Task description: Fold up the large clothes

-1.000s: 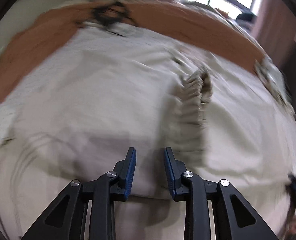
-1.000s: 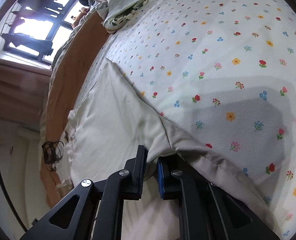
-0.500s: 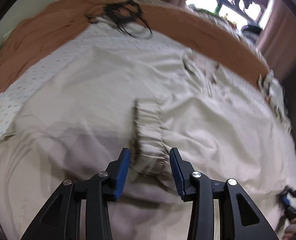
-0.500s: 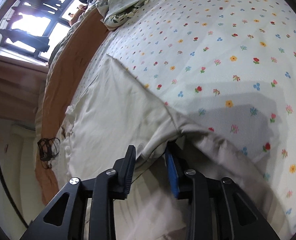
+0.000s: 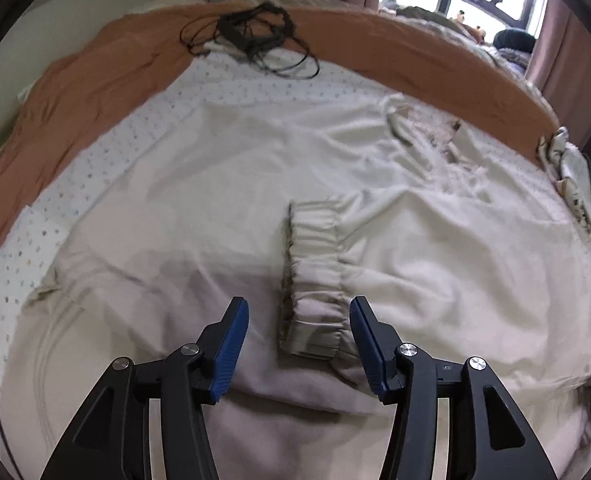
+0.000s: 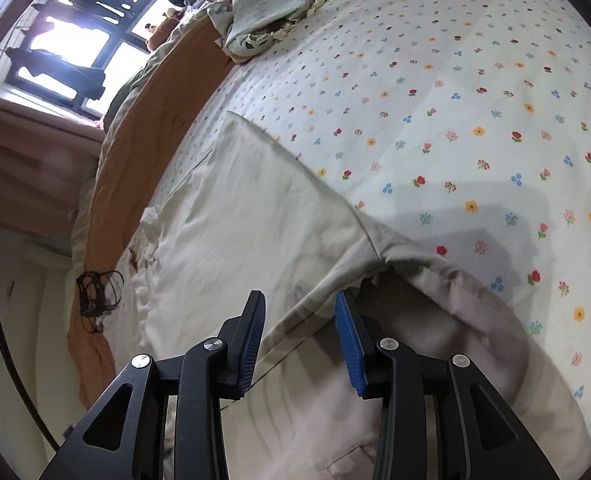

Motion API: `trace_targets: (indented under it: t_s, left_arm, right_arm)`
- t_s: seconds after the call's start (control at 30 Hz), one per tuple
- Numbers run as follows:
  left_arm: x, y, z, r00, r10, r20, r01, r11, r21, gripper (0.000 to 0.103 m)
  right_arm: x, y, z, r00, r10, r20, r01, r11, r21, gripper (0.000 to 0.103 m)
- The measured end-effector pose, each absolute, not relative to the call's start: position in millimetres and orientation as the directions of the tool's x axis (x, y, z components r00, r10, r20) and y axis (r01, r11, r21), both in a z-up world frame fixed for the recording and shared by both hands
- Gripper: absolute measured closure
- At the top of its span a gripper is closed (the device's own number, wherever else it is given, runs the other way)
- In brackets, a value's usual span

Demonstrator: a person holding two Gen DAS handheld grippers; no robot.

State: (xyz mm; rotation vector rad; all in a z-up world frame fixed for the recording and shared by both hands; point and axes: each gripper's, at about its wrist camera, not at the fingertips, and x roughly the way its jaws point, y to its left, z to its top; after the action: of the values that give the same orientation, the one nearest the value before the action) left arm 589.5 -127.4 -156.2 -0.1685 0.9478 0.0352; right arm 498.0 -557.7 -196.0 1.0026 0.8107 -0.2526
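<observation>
A large beige garment (image 5: pixel 223 184) lies spread on the floral bedsheet (image 6: pixel 475 120). One sleeve is folded across it, and its ribbed cuff (image 5: pixel 311 280) lies just ahead of my left gripper (image 5: pixel 299 320), which is open and empty above the cloth. In the right wrist view the same garment (image 6: pixel 247 216) shows with a folded edge (image 6: pixel 379 252) raised off the sheet. My right gripper (image 6: pixel 300 312) is open, its jaws on either side of that edge, holding nothing.
A tangle of black cord (image 5: pixel 251 36) lies at the far side on the orange blanket (image 5: pixel 95 80). A crumpled pale green cloth (image 6: pixel 271 12) sits at the bed's far corner. A window (image 6: pixel 67 52) is beyond the bed.
My right gripper was shut on the garment's edge and has opened and let it go. My left gripper has opened wider and swung so the sleeve cuff lies between its jaws.
</observation>
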Motion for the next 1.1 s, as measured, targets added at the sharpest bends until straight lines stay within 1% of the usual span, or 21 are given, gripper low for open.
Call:
trace_targets:
  t_s: [0.07,0.1,0.17,0.2,0.23,0.27,0.3,0.33,0.43,0.53,0.63,0.67,0.7,0.73,0.93,1.1]
  left_arm:
    - [583,-129,-147,0.588,-0.071,-0.806,-0.088,0.985,-0.151,0.049]
    - [579,-130,-143,0.593,-0.078,-0.802,-0.082,0.984,-0.156,0.049]
    - [565,-134,-132,0.608,-0.093,-0.789,-0.061,0.985,-0.163,0.048]
    - [560,-135,-129,0.611,-0.1,-0.785,-0.053,0.985,-0.166,0.045]
    - [551,-136,-123,0.617,-0.114,-0.779,-0.043,0.983,-0.178,0.037]
    - [543,-136,-117,0.625,-0.134,-0.769,-0.033,0.98,-0.197,0.032]
    - [537,-136,-112,0.632,-0.147,-0.761,-0.027,0.977,-0.211,0.02]
    - [529,-136,-104,0.646,-0.163,-0.746,-0.019,0.973,-0.229,0.014]
    - [499,-135,-84,0.695,-0.145,-0.704,-0.02,0.975,-0.221,0.003]
    - [470,-131,-73,0.714,-0.16,-0.682,-0.013,0.971,-0.241,0.002]
    - [441,-121,-67,0.718,-0.187,-0.67,-0.008,0.961,-0.276,0.002]
    - [432,-118,-66,0.721,-0.191,-0.667,-0.005,0.96,-0.28,0.002]
    - [421,-114,-63,0.725,-0.194,-0.661,-0.003,0.959,-0.284,0.002]
    - [409,-109,-61,0.732,-0.199,-0.651,0.0,0.956,-0.293,0.002]
    - [348,-80,-48,0.766,-0.207,-0.609,0.024,0.955,-0.295,0.002]
    - [307,-53,-36,0.781,-0.191,-0.595,0.025,0.961,-0.276,0.002]
  right_arm:
    - [493,-556,-192,0.69,0.166,-0.704,0.537,0.535,0.653,0.054]
    - [491,-555,-190,0.695,0.165,-0.7,0.535,0.532,0.657,0.046]
    - [483,-552,-185,0.705,0.164,-0.69,0.529,0.526,0.666,0.04]
    - [477,-551,-181,0.713,0.166,-0.681,0.525,0.518,0.675,0.035]
    - [471,-549,-178,0.724,0.171,-0.669,0.518,0.506,0.69,0.03]
    - [468,-547,-175,0.729,0.175,-0.662,0.514,0.5,0.697,0.026]
    - [459,-543,-172,0.741,0.177,-0.647,0.5,0.497,0.709,0.019]
    - [450,-539,-169,0.744,0.165,-0.648,0.503,0.501,0.704,0.011]
    - [419,-531,-171,0.75,0.163,-0.641,0.509,0.477,0.716,0.01]
    - [391,-530,-174,0.762,0.184,-0.621,0.502,0.438,0.746,0.01]
    - [362,-528,-168,0.78,0.171,-0.601,0.484,0.444,0.754,0.009]
    - [353,-527,-164,0.789,0.174,-0.589,0.47,0.447,0.761,0.008]
    - [344,-527,-161,0.798,0.177,-0.576,0.456,0.448,0.769,0.003]
    - [336,-528,-159,0.803,0.178,-0.569,0.448,0.449,0.773,0.0]
    - [288,-520,-153,0.821,0.18,-0.542,0.409,0.477,0.778,0.0]
    - [255,-500,-146,0.832,0.188,-0.521,0.367,0.517,0.773,0.0]
